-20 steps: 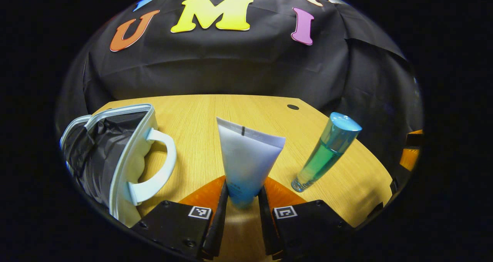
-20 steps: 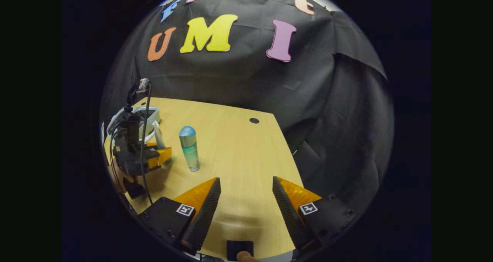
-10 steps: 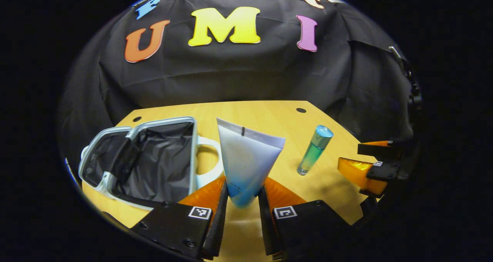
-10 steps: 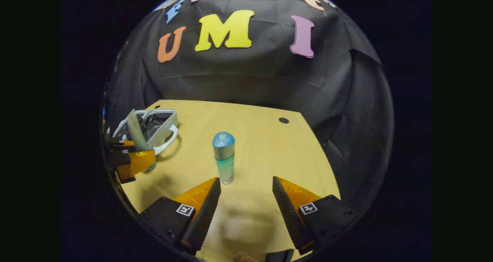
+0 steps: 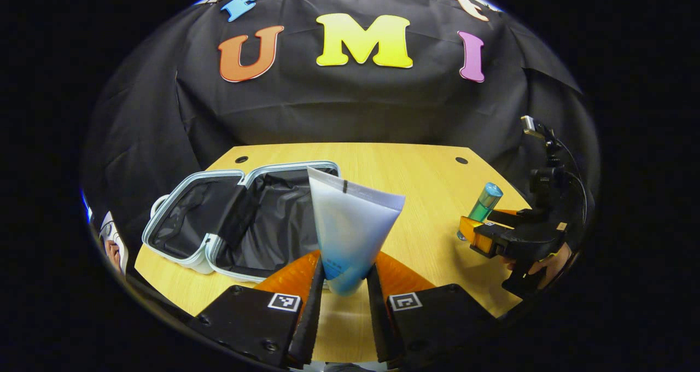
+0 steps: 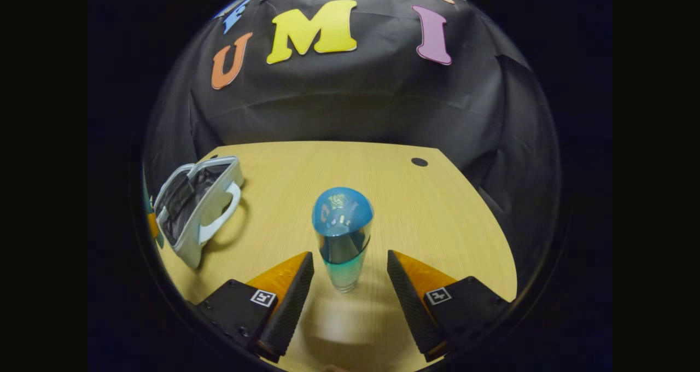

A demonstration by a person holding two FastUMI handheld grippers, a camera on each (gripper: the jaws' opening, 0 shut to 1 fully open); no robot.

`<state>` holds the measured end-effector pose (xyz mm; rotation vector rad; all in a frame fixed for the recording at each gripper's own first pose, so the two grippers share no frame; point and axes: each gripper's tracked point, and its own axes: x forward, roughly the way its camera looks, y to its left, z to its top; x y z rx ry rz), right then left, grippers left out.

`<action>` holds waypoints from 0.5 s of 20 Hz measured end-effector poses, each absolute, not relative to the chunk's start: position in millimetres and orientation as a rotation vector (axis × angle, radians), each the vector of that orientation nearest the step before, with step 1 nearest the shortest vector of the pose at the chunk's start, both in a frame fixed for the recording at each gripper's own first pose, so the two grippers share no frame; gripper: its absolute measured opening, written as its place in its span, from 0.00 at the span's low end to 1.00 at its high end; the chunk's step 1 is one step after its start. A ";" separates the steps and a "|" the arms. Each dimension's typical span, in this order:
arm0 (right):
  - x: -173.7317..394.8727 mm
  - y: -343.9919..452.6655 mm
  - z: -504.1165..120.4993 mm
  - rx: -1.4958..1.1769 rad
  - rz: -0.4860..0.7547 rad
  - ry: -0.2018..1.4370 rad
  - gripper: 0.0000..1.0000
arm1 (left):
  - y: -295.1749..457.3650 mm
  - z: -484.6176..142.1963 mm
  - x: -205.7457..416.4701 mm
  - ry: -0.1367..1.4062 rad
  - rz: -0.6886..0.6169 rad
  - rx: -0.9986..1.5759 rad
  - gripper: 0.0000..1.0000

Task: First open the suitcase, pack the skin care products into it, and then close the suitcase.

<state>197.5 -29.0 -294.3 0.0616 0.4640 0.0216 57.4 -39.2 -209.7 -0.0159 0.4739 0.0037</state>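
Between the fingers of my left claw (image 5: 343,284) stands a pale tube (image 5: 350,224), cap end down and crimped end up; both fingers press on its lower part, so the grip looks firm; a second ago the suitcase (image 5: 240,219) sat off to my left showing mostly its handle, and now it lies just ahead and left of the tube, both halves spread flat on the wooden surface (image 5: 404,169) with the dark lining bare; I judge that the carry is nearly done, and what remains for this claw is to bring the tube over the nearer half and let go.

My right claw (image 6: 345,284) is spread wide and holds nothing; a second ago the blue-capped bottle (image 6: 342,235) stood well off to its left, and now it stands upright between the two fingers, with a gap showing on either side; the approach has therefore been made, and closing on the bottle is, I would say, the next move here.

From the right claw's view the suitcase (image 6: 191,208) lies well apart, at the far left of the surface; so the bottle will need a long carry across.
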 end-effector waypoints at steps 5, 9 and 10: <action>206.2 -24.1 -306.5 0.072 0.010 0.478 0.68 | -19.0 -216.3 51.8 0.498 0.016 -0.024 0.45; 205.0 -23.0 -305.8 0.072 -0.007 0.478 0.36 | -5.3 -216.2 53.6 0.503 0.010 -0.018 0.45; 202.9 -23.6 -305.6 0.070 -0.013 0.483 0.37 | -2.5 -214.8 55.1 0.503 0.006 -0.013 0.44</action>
